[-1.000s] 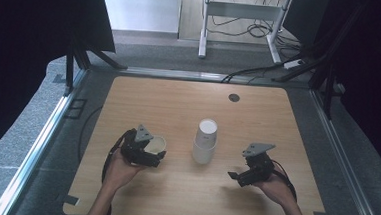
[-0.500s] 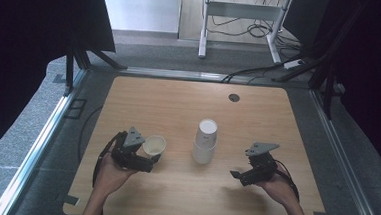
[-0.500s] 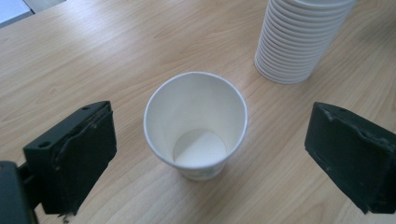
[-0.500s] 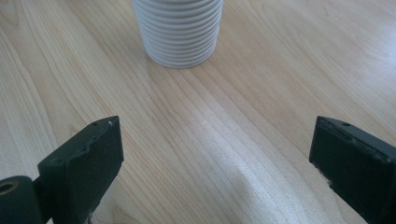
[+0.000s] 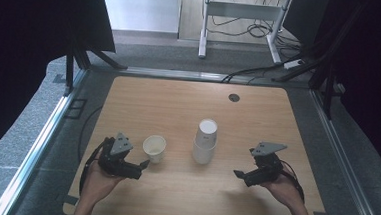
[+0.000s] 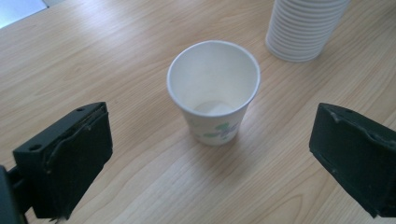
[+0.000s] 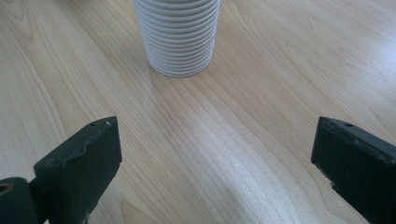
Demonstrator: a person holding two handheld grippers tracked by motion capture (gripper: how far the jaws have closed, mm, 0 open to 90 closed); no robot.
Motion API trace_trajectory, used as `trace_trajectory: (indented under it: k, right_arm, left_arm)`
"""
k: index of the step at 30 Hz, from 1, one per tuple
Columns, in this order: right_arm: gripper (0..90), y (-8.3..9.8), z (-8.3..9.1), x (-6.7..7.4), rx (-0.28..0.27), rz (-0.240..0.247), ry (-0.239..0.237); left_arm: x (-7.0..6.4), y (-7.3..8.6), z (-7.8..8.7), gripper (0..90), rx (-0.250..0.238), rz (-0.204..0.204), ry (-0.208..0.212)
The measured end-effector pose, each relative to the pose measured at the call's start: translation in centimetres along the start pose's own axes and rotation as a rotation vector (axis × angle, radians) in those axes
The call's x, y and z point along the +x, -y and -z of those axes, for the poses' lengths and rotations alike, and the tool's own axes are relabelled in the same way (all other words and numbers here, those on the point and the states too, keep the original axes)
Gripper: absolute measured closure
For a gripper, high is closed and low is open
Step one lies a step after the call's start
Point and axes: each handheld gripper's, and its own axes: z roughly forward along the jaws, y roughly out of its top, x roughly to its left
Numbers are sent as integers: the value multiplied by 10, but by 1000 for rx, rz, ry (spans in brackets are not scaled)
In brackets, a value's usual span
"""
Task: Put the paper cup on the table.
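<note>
Wood tabletop (image 5: 178, 107), paper cup (image 5: 154, 148) upright; grey carpet (image 5: 147, 49) beyond.

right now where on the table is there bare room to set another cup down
The far half of the table is bare, from the cup stack back to the round grommet. The near strip between the left tongs and right tongs is also free. It is tight between the single paper cup and the stack.
</note>
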Motion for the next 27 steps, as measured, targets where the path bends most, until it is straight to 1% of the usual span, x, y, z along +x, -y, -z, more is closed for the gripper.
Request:
trace_trajectory:
  k: [3,11,17,21,25,27]
  right_arm:
    - [17,0,3,0,-2,-2,1]
    - [11,2,13,0,-20,-16,12]
    - [2,7,22,-2,-28,-31,27]
    - [0,14,27,-4,-32,-53,43]
    - [0,21,33,-7,-39,-82,58]
    - [0,25,36,-9,-43,-97,64]
  left_arm:
    - [2,4,3,0,-5,11,0]
    - [3,15,5,0,8,15,-14]
    - [5,23,9,0,12,30,-24]
    - [7,29,10,0,26,35,-38]
    - [9,35,10,0,39,47,-33]
    - [9,37,10,0,45,46,-31]
